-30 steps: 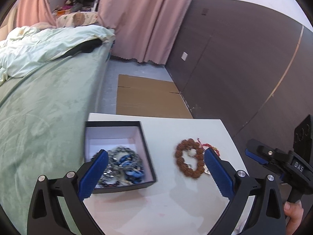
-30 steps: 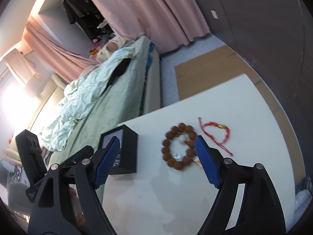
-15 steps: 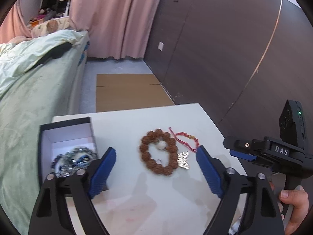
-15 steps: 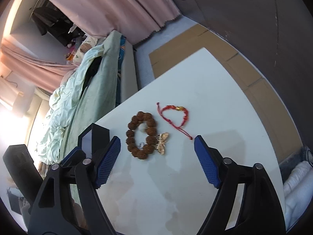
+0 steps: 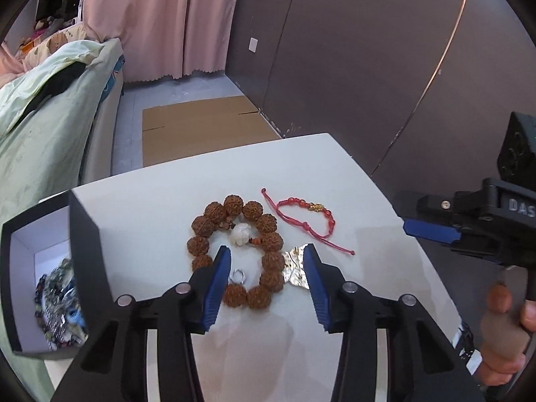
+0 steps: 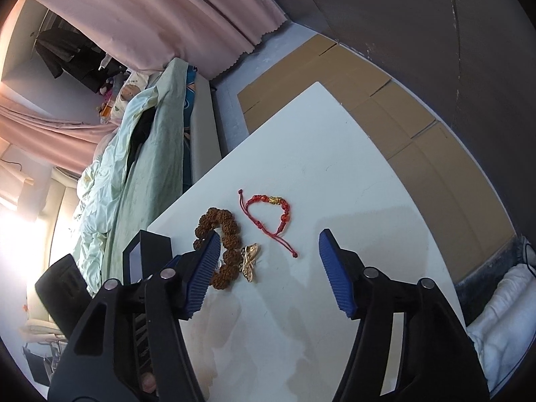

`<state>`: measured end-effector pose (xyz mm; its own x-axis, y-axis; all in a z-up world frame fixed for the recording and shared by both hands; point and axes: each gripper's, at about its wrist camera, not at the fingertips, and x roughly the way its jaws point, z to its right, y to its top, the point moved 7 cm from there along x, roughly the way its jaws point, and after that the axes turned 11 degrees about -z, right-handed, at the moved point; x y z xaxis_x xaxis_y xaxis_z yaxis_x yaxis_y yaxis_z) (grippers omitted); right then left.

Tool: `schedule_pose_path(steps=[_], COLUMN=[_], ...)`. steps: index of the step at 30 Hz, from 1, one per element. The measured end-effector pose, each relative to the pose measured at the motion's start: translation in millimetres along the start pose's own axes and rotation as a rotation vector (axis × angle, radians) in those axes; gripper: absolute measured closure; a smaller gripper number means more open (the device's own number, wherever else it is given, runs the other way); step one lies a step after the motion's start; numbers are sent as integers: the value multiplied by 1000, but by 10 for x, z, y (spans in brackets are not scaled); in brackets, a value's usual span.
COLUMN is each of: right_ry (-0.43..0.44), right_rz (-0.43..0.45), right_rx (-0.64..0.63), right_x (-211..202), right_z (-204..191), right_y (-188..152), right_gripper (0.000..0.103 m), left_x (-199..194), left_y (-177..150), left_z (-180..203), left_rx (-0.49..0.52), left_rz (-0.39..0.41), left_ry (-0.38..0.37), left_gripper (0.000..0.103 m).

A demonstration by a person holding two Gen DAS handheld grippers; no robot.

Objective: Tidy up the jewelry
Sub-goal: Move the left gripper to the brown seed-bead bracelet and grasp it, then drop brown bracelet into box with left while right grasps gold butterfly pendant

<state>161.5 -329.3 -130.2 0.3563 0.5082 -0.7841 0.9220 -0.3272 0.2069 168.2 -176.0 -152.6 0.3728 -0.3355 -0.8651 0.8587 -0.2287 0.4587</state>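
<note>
Already stowed: a tangle of dark and blue beaded pieces lies inside the black jewelry box (image 5: pixel 83 234), lower left of the left wrist view, at the counter's (image 5: pixel 207 181) left edge.
Still out: the brown seed-bead bracelet (image 5: pixel 268 223) at frame centre, a small silver ring (image 5: pixel 238 275) lying inside its loop, a butterfly brooch (image 5: pixel 294 268) touching its right side, and the red cord bracelet (image 5: pixel 303 216) just right of and above that.
Left hand-held gripper (image 5: pixel 267 266): jaws apart and empty, straddling the lower right arc of the seed-bead bracelet (whether the tips touch the counter, I cannot tell).
Right hand-held gripper (image 6: pixel 269 254): jaws wide, holding nothing, low in the right wrist view, with the cord bracelet above its gap.
Progress: my judgement is roughly midway; four loose pieces remain.
Step in hand: probably closing on the seed-bead bracelet for a carry to the box.
</note>
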Motion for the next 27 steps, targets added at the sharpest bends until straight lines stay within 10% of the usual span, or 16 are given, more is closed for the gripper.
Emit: schedule_pose_path(steps=[27], right_ry=[-10], right_rz=[-55], right_rx=[-25], right_x=[253], right_z=[-140], right_y=[16], right_gripper=[48], left_x=[516], left_y=[91], left_z=[-58], left_rx=[-41], left_rz=[-85], left_ry=[58], left_gripper=[86])
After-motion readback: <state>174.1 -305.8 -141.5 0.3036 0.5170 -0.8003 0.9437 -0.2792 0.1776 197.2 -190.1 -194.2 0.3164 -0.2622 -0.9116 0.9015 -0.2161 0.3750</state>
